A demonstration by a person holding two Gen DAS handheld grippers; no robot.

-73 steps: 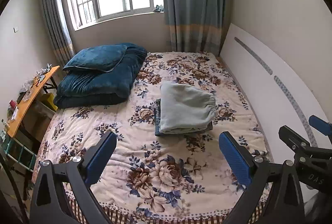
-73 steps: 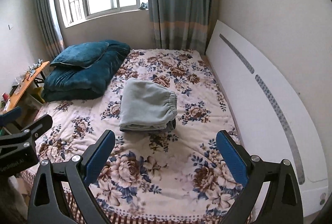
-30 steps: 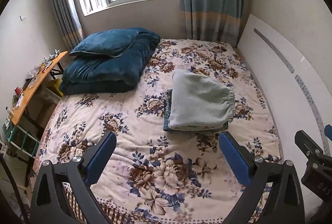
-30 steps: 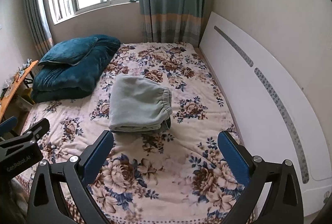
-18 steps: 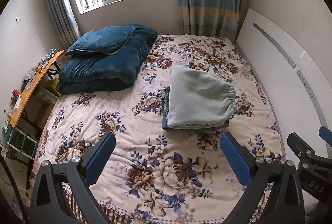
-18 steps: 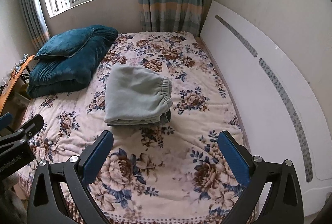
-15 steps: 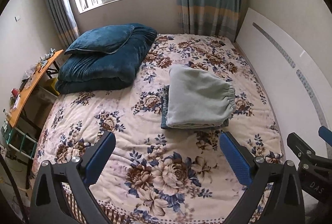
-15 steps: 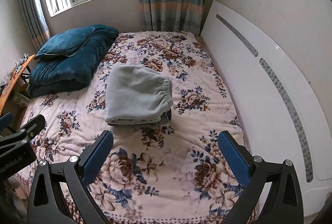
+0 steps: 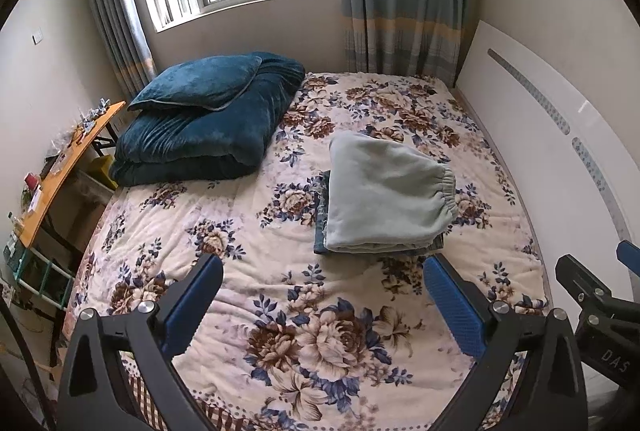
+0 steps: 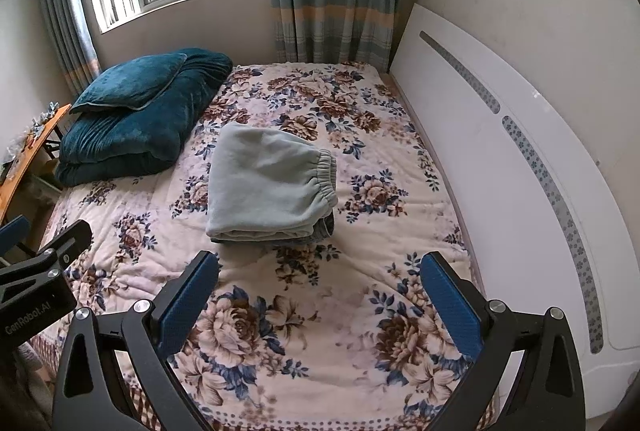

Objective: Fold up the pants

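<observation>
Folded pale green pants (image 9: 384, 195) lie on the floral bed (image 9: 320, 335), stacked on a darker folded garment (image 9: 322, 215); they also show in the right wrist view (image 10: 268, 183). My left gripper (image 9: 322, 307) is open and empty, held above the near part of the bed, well short of the stack. My right gripper (image 10: 318, 305) is open and empty, also short of the stack. The right gripper shows at the right edge of the left wrist view (image 9: 600, 295), and the left gripper at the left edge of the right wrist view (image 10: 36, 271).
A dark teal duvet with a pillow (image 9: 208, 119) lies at the bed's far left. A white headboard panel (image 10: 500, 159) lines the right side. An orange side table (image 9: 60, 167) with clutter stands left of the bed. Window and curtains are behind.
Both grippers drifted slightly, so the stack shifts a little in view. The pants and grippers' opening are unchanged.
</observation>
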